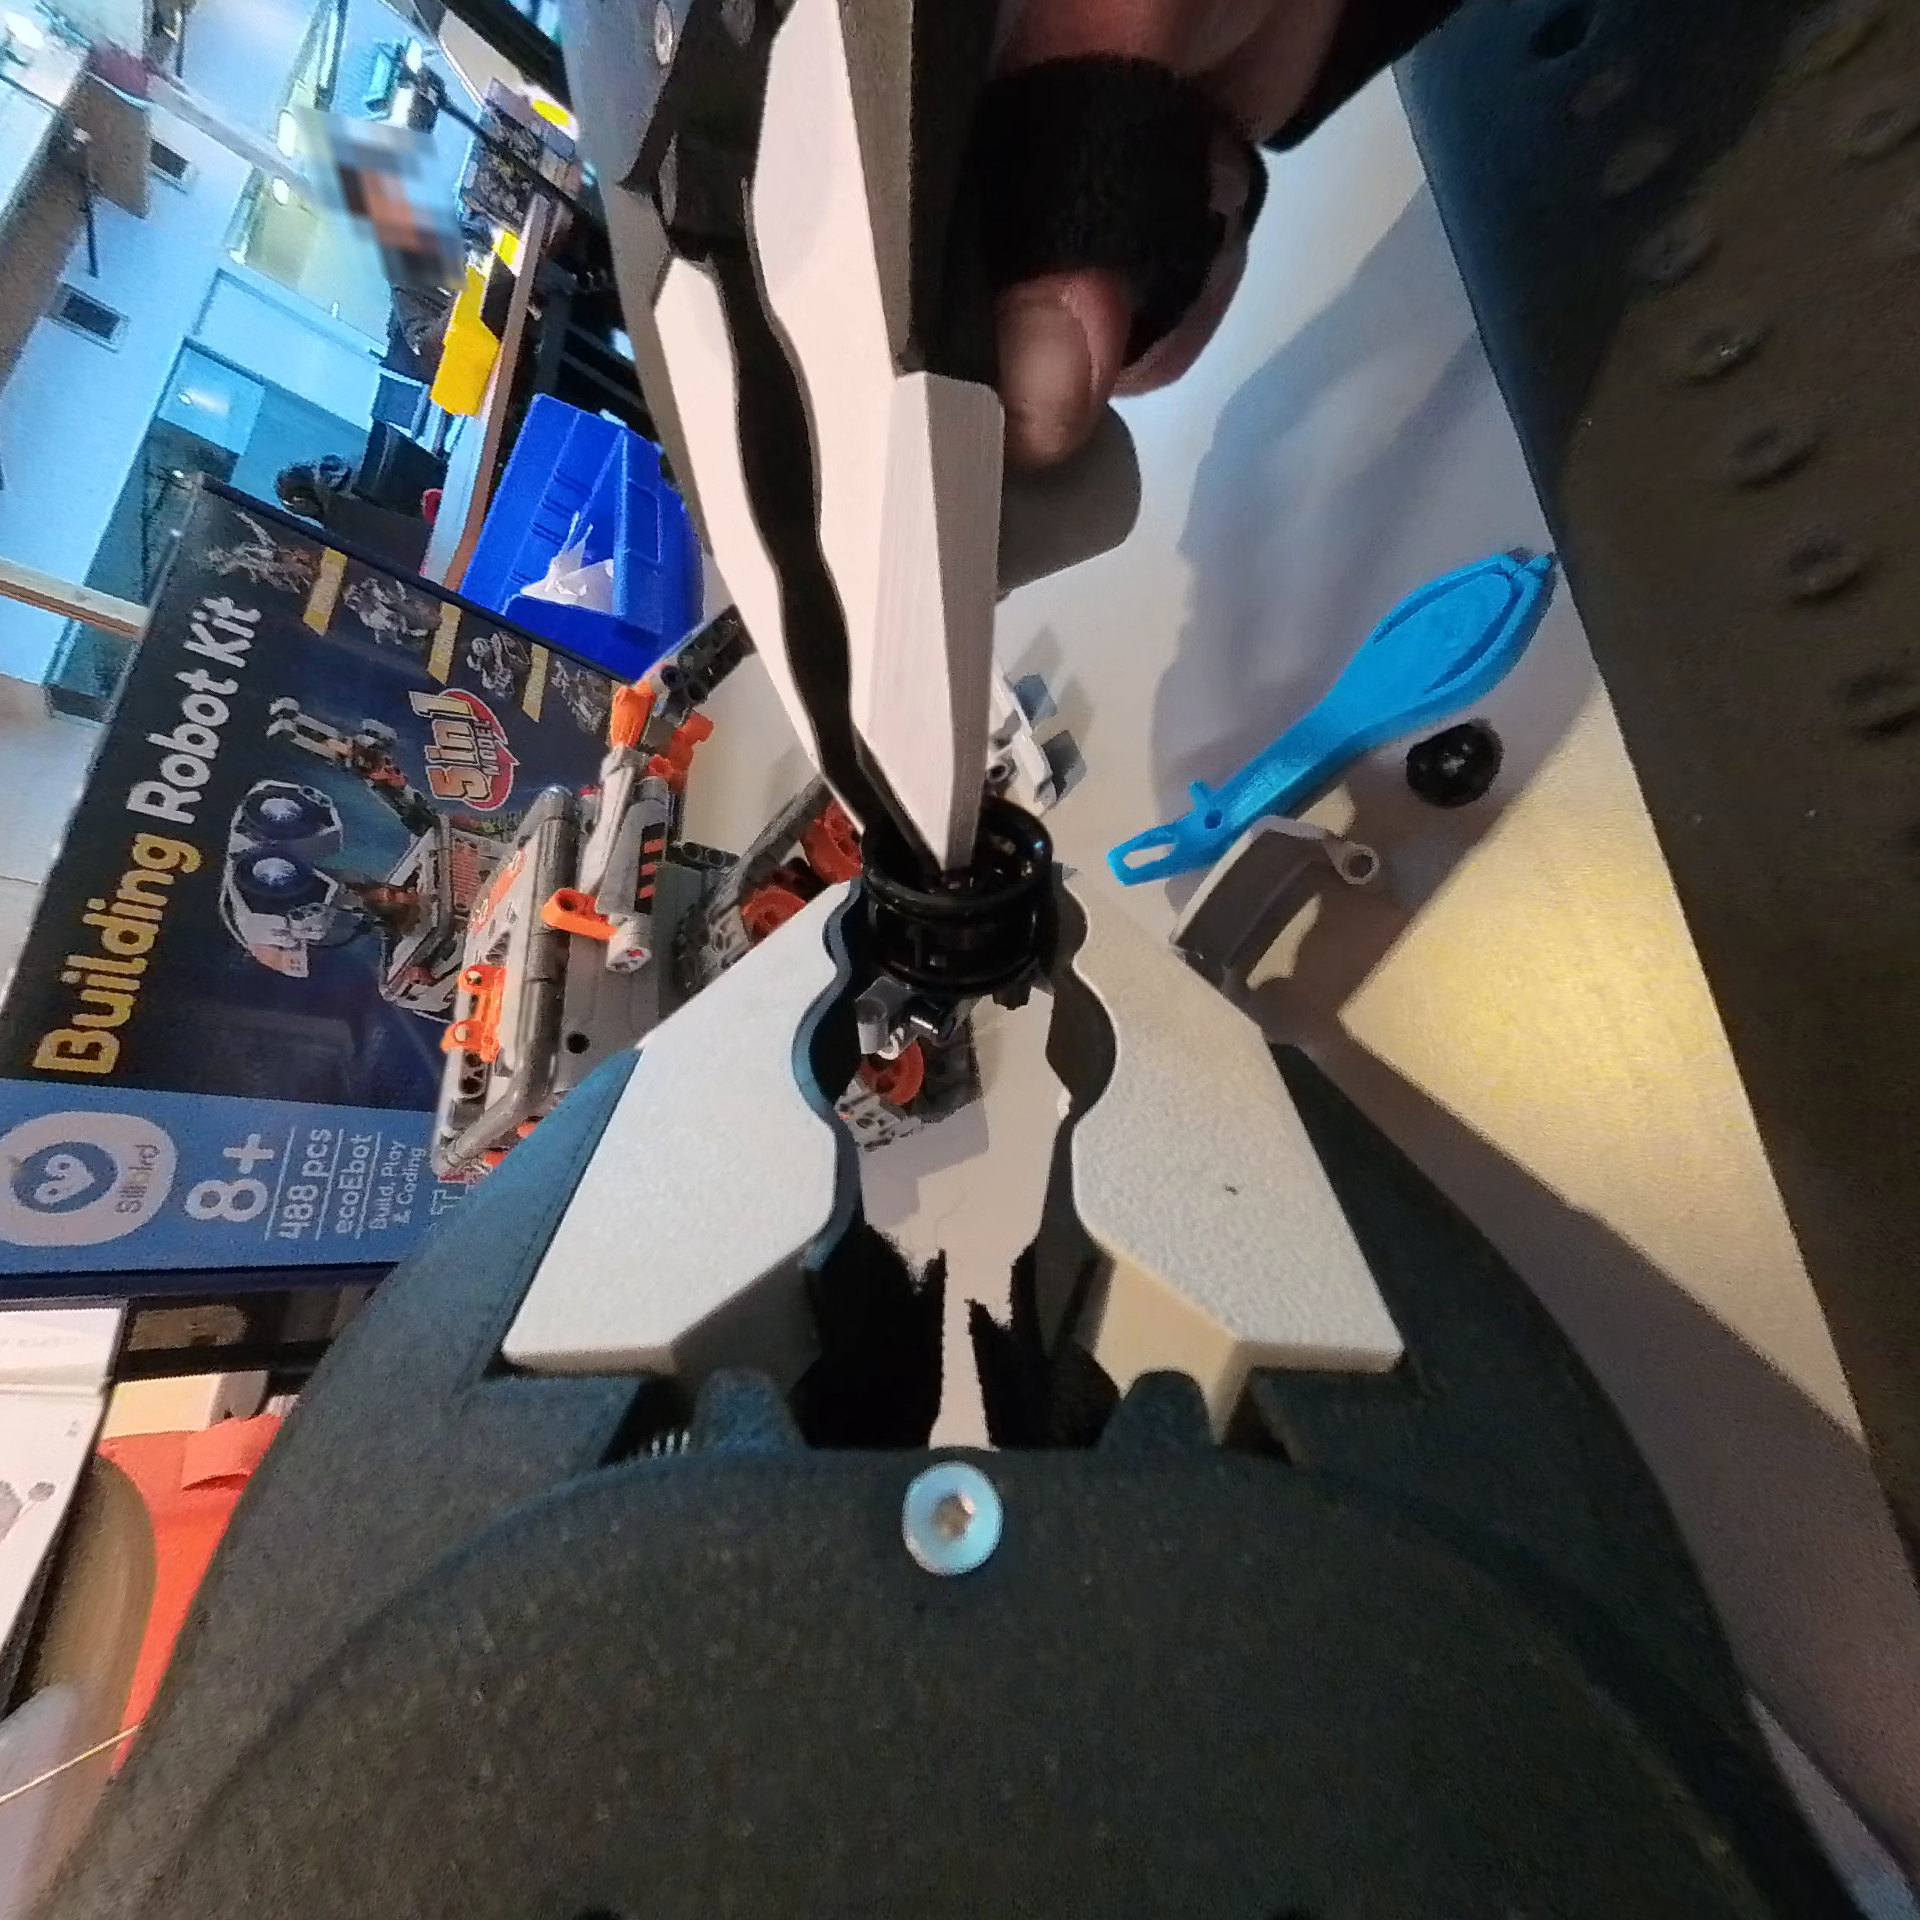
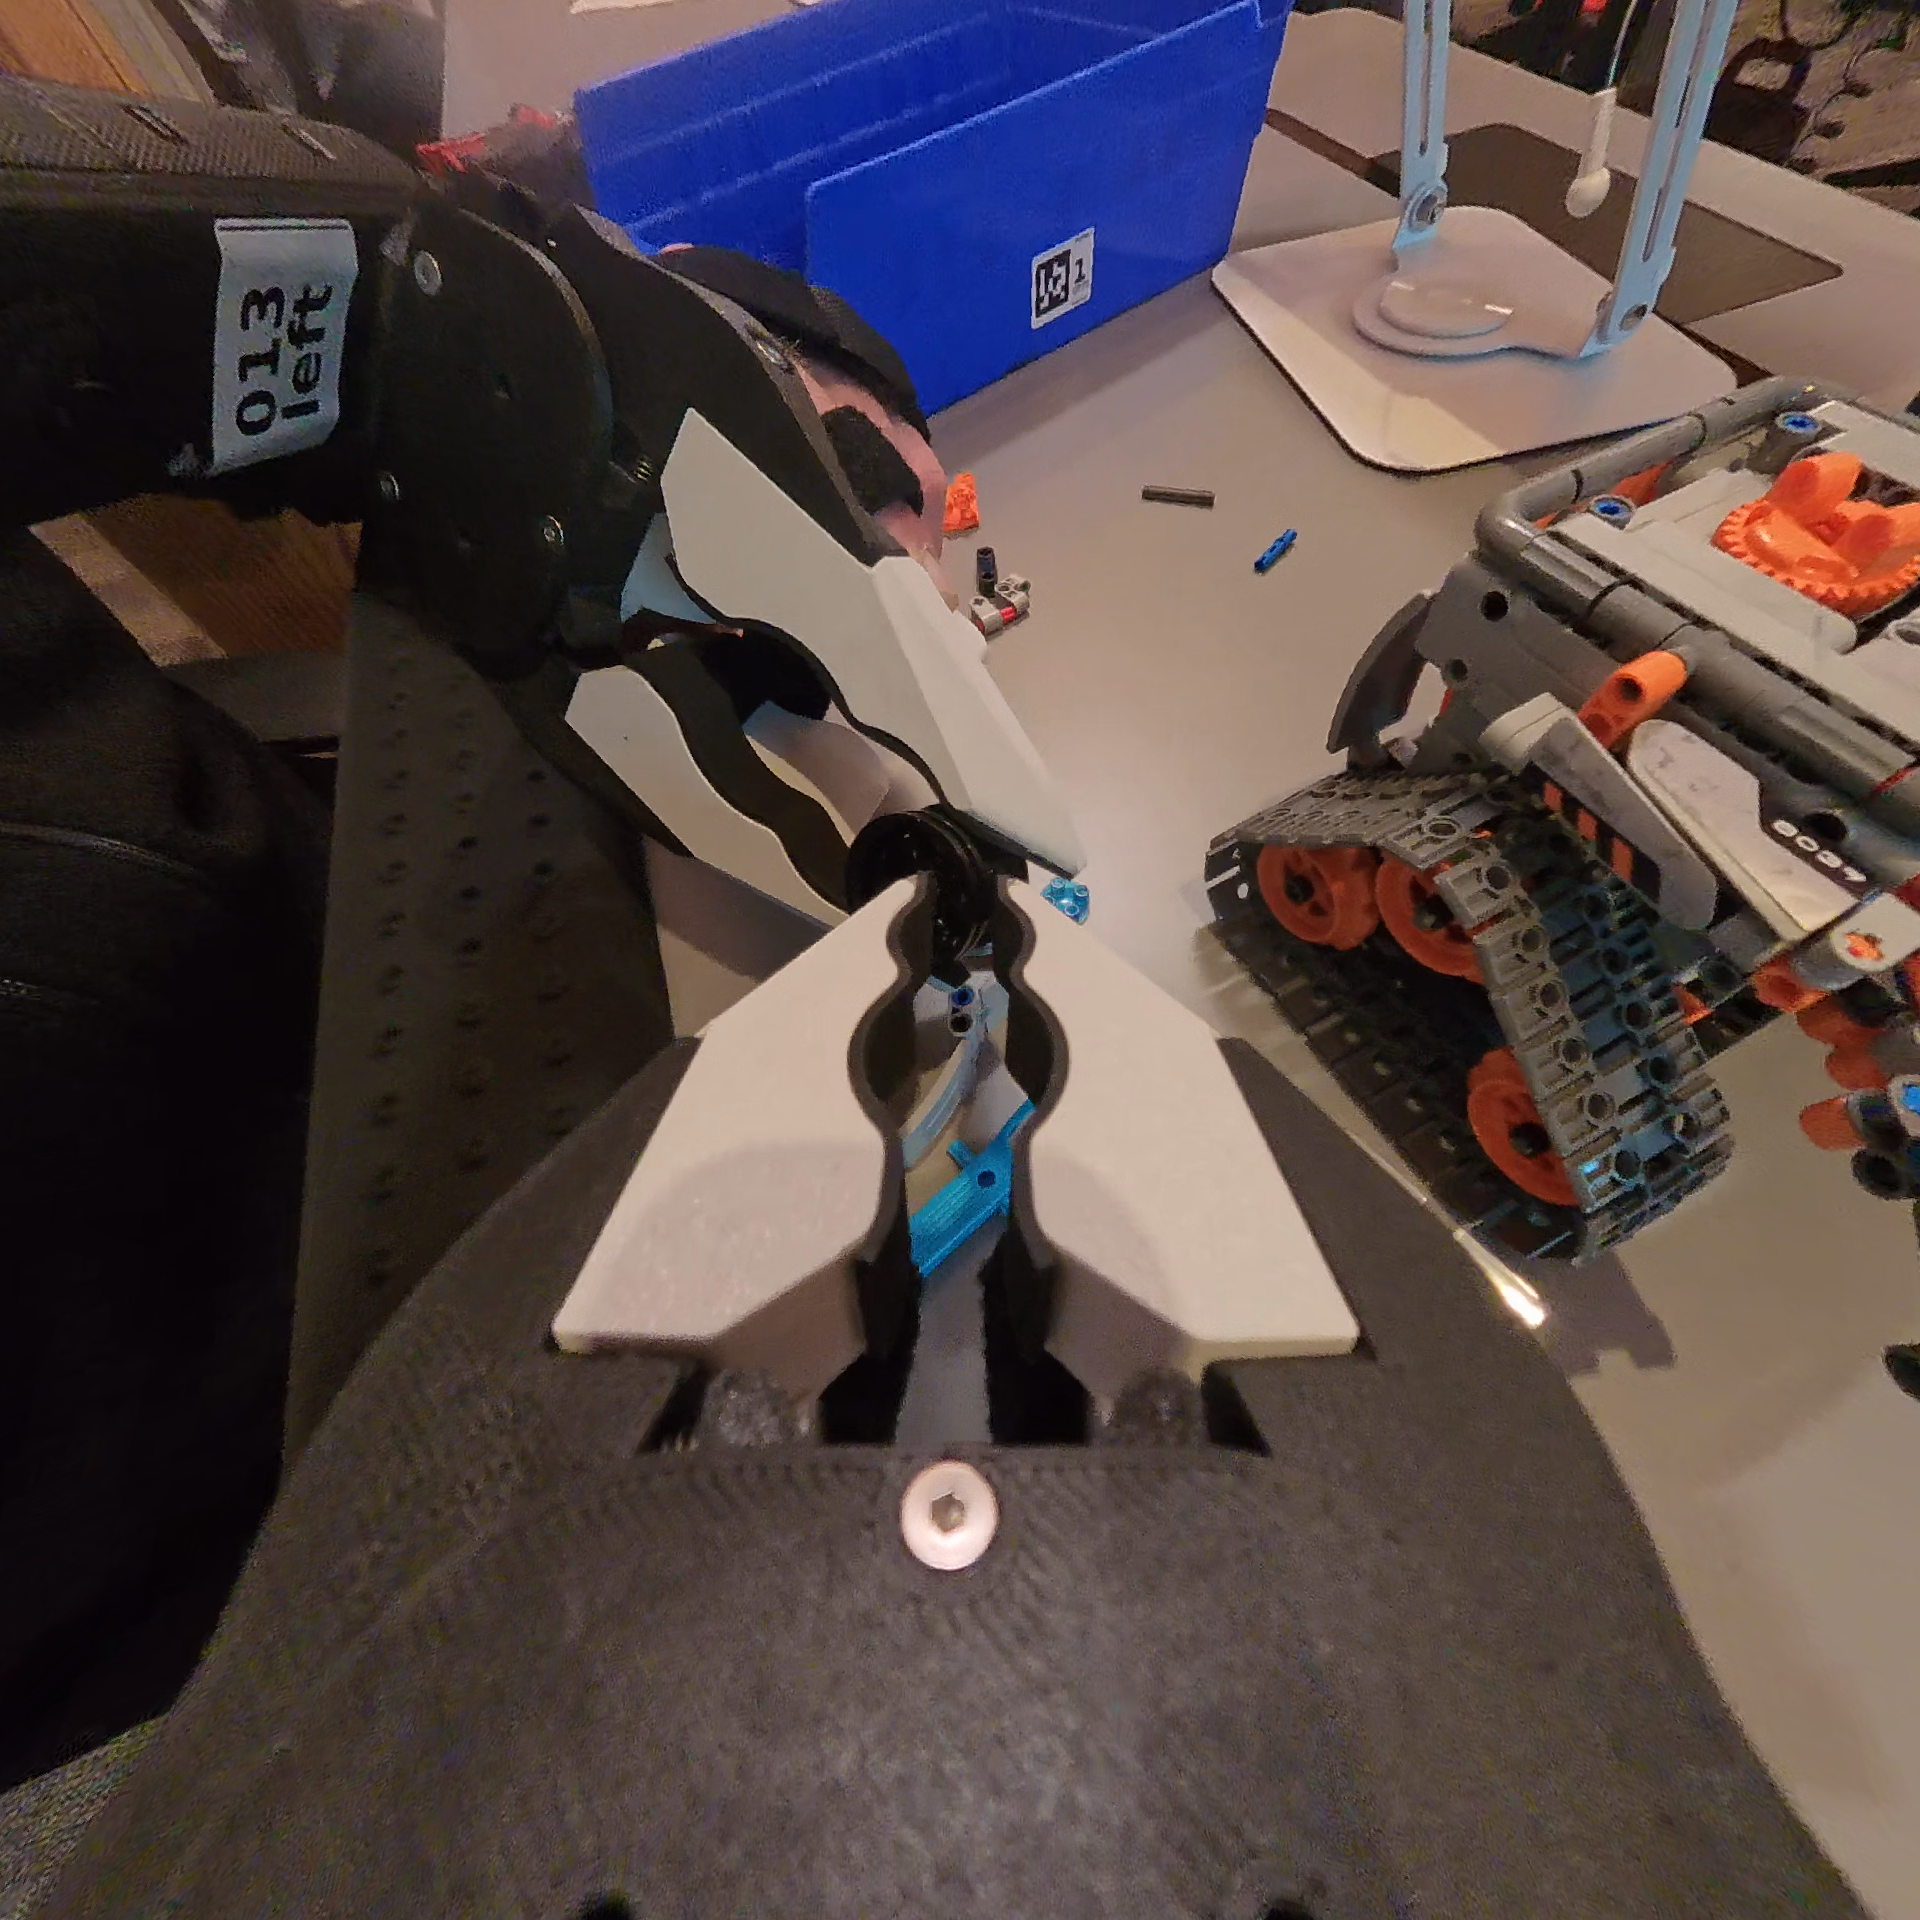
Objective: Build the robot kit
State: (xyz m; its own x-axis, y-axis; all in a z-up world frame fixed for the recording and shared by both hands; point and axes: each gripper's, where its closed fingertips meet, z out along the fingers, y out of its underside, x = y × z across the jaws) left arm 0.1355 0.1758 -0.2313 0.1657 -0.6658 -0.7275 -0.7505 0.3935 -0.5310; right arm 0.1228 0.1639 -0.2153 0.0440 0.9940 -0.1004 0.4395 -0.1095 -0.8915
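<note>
Both hand-held grippers pinch one small black wheel (image 1: 951, 899): the left hand-held gripper (image 1: 951, 914) and the right hand-held gripper (image 2: 961, 914) meet tip to tip above the surface (image 2: 1143, 644). Only the left view shows the kit box (image 1: 260, 883); only the right shows the tracked toy robot (image 2: 1558, 883).

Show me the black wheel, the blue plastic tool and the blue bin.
black wheel (image 1: 951, 904): left wrist view, on its ribbed rim.
blue plastic tool (image 1: 1423, 681): left wrist view, on its wide handle.
blue bin (image 2: 935, 208): right wrist view, on its front wall.
</note>
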